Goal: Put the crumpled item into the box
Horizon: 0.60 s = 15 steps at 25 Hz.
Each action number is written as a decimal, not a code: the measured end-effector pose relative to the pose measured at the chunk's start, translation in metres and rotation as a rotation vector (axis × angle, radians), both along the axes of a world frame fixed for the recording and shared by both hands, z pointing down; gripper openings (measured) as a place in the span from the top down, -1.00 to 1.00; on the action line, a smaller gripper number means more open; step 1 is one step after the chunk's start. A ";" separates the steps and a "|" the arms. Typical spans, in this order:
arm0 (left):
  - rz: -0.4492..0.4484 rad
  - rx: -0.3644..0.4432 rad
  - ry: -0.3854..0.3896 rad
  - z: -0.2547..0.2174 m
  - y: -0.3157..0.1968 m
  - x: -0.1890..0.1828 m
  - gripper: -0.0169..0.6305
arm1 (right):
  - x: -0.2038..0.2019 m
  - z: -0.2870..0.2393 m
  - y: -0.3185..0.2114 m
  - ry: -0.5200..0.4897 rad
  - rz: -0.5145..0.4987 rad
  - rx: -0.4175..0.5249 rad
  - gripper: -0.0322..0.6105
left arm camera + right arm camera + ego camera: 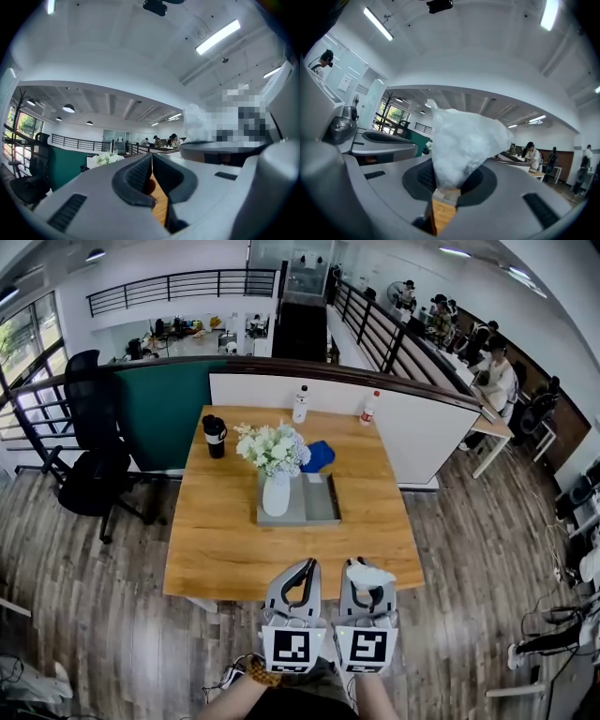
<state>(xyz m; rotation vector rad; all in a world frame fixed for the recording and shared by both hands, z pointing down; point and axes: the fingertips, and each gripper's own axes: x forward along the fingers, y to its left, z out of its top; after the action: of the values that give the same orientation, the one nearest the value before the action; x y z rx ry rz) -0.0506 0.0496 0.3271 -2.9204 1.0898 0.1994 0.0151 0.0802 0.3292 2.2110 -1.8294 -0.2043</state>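
Head view: 2 handheld grippers side by side, tips over the near edge of a wooden table (225,540). R gripper (368,570) has its fingers (418,179) clenched on a white crumpled item (464,140), which sticks up above them. L gripper (306,568) fingers (136,174) are pressed together w/ nothing btwn. Grey box (323,507) sits mid-table, well apart from the item, w/ a white vase of flowers (276,493) in its left part.
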 end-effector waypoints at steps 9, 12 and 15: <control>0.018 -0.006 -0.033 0.009 -0.020 0.016 0.87 | 0.023 0.010 -0.020 -0.022 0.022 -0.005 0.67; 0.018 -0.007 -0.036 0.010 -0.028 0.027 0.87 | 0.036 0.014 -0.030 -0.031 0.019 -0.007 0.67; 0.025 0.002 -0.045 0.009 -0.040 0.042 0.87 | 0.054 0.017 -0.044 -0.046 0.022 0.000 0.66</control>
<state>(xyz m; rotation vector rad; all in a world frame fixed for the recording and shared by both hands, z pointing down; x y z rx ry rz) -0.0088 0.0100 0.3362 -2.9226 1.0468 0.1341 0.0692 0.0357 0.3461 2.2532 -1.8271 -0.1500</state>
